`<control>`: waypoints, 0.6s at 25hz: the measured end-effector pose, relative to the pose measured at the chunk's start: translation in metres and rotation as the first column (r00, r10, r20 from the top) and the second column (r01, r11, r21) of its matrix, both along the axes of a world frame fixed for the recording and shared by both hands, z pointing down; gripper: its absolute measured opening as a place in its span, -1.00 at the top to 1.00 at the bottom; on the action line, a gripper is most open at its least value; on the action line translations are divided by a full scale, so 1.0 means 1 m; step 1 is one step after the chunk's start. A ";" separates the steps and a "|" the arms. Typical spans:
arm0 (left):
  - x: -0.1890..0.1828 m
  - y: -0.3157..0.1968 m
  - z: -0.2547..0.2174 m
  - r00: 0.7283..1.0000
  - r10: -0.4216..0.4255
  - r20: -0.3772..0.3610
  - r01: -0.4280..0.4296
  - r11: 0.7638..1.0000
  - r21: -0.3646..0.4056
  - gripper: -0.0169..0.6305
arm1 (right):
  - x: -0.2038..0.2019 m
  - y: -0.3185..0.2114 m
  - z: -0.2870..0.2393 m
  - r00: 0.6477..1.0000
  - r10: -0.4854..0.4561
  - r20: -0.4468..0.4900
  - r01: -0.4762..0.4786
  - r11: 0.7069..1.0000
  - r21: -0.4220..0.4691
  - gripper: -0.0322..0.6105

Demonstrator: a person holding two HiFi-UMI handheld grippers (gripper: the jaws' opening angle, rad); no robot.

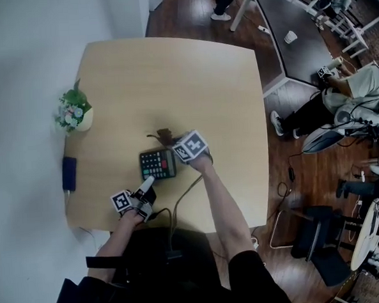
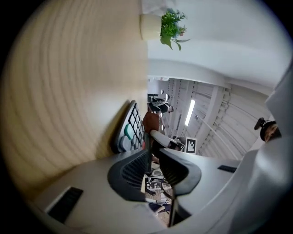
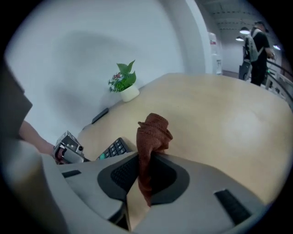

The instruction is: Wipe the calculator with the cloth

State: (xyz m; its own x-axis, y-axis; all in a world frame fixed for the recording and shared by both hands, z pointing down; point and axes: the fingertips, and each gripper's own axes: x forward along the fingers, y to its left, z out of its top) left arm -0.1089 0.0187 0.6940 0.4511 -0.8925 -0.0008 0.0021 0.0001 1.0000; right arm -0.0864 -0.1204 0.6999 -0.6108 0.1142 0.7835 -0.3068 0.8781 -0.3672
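A dark calculator (image 1: pixel 157 164) with green and red keys lies near the front of the pale wooden table (image 1: pixel 172 78). My right gripper (image 1: pixel 177 144) hangs over the calculator's far right corner and is shut on a brown cloth (image 1: pixel 165 136). In the right gripper view the cloth (image 3: pixel 153 132) sticks up bunched from between the jaws (image 3: pixel 145 157), with the calculator (image 3: pixel 114 148) just left of them. My left gripper (image 1: pixel 146 182) lies level at the calculator's near left corner. Its jaws (image 2: pixel 153 148) stand a narrow gap apart with nothing between them, and the calculator (image 2: pixel 130 130) lies beyond the left jaw.
A small potted plant (image 1: pixel 75 113) stands at the table's left edge, with a dark flat device (image 1: pixel 69 173) in front of it. A cable (image 1: pixel 182 196) runs off the front edge. To the right, off the table, a person (image 1: pixel 359 92) sits by another table.
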 end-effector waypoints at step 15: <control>-0.100 -0.066 -0.009 0.983 -0.130 0.129 0.120 0.989 0.087 0.69 | 0.070 0.127 0.006 0.808 0.583 0.089 -0.538 0.790 -0.294 0.70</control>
